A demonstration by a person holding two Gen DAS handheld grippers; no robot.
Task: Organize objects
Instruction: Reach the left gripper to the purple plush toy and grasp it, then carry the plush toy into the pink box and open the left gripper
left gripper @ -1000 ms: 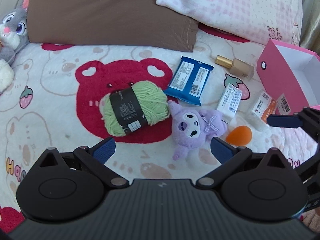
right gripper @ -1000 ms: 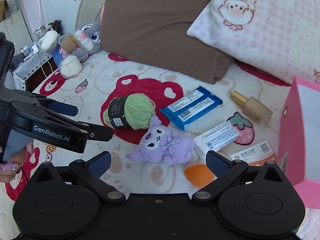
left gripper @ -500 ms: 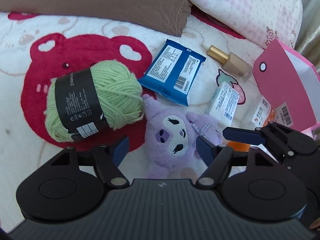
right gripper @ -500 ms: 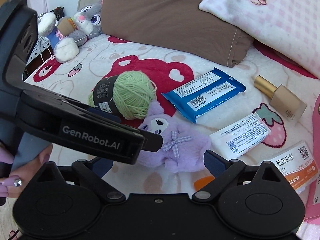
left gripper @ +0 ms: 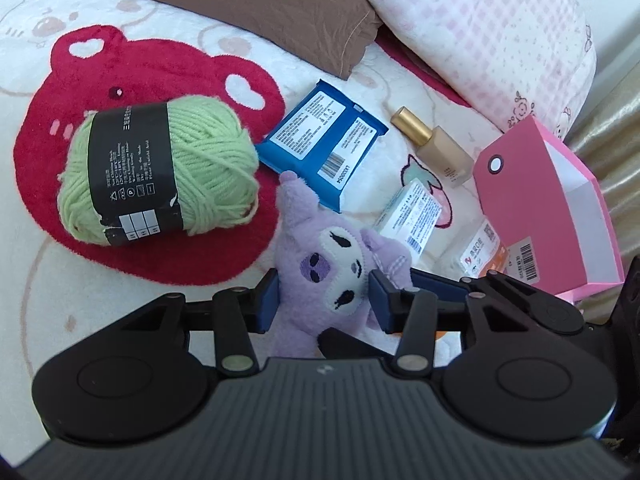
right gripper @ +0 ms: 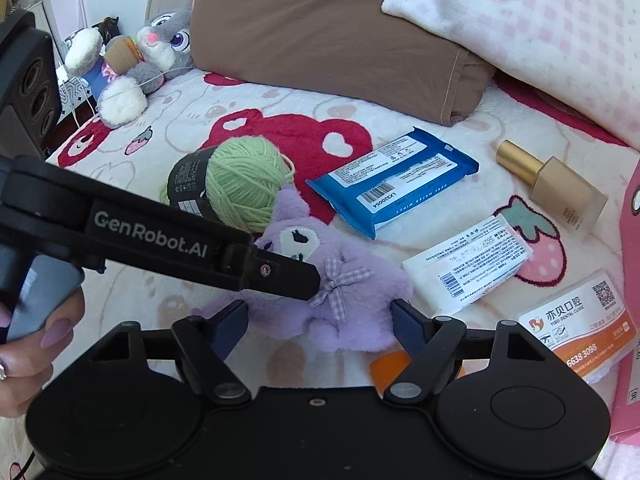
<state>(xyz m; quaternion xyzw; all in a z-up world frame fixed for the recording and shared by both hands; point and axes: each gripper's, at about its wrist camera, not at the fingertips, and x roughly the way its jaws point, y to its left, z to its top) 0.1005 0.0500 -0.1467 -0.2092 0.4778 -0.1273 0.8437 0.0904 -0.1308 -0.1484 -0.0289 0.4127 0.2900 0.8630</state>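
Step in hand: we judge that we are taking hold of the purple plush toy with the gingham bow (left gripper: 332,276), probably to carry it to the pink cardboard box (left gripper: 532,208) at the far right.
How to do it well: we should press down into the soft bedspread with red bear prints (left gripper: 48,292), bite the firm head rather than loose fur, and close fully before lifting so it does not slip out.
Left gripper (left gripper: 322,300): partly closed; its blue pads stand either side of the toy's head, right at the fur. We cannot tell whether they press yet.
Right gripper (right gripper: 320,326): wide open, holding nothing, poised near the toy's body and apart from it.
Toy's place: lying on the bedspread, just right of the green yarn ball with a black label (left gripper: 160,172) and nearer than the blue wipes packet (left gripper: 324,140).
Risk: the left gripper crosses in front of the right, so we must keep them from colliding.
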